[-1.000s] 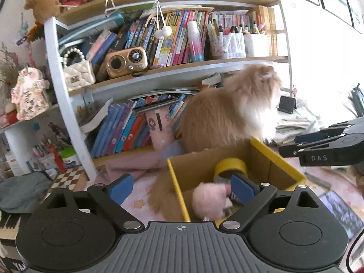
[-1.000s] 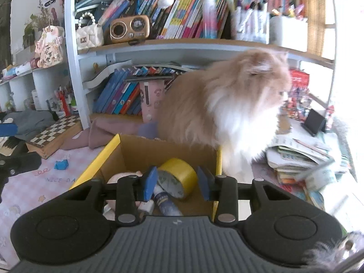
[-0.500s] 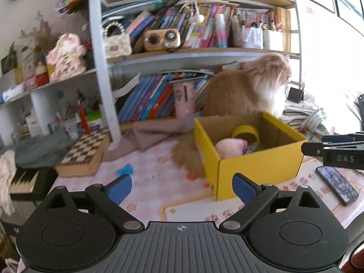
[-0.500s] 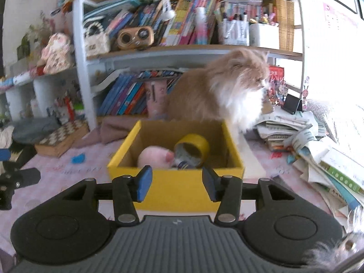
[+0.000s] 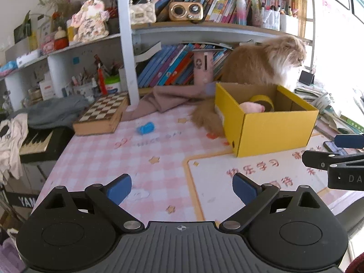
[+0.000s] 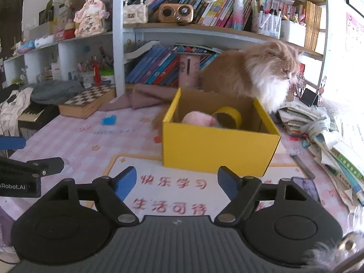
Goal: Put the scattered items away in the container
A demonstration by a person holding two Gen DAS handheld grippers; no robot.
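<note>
A yellow cardboard box (image 5: 273, 134) (image 6: 218, 150) stands on the pink checked table mat. Inside it lie a pink plush ball (image 5: 251, 107) (image 6: 197, 118) and a roll of yellow tape (image 5: 261, 101) (image 6: 227, 116). A small blue item (image 5: 145, 127) (image 6: 108, 120) lies on the mat left of the box. My left gripper (image 5: 182, 187) is open and empty, well back from the box. My right gripper (image 6: 177, 183) is open and empty in front of the box.
A fluffy orange-and-white cat (image 5: 264, 63) (image 6: 250, 75) sits behind the box. A chessboard case (image 5: 100, 116), a mauve cloth (image 5: 163, 102) and a bookshelf are at the back. Stacked papers (image 6: 329, 136) and a phone (image 5: 334, 147) lie at right. A keyboard (image 5: 36, 141) is at left.
Both grippers have pulled back and away from the box, leaving the plush ball and tape inside. The right gripper's jaws have opened wider.
</note>
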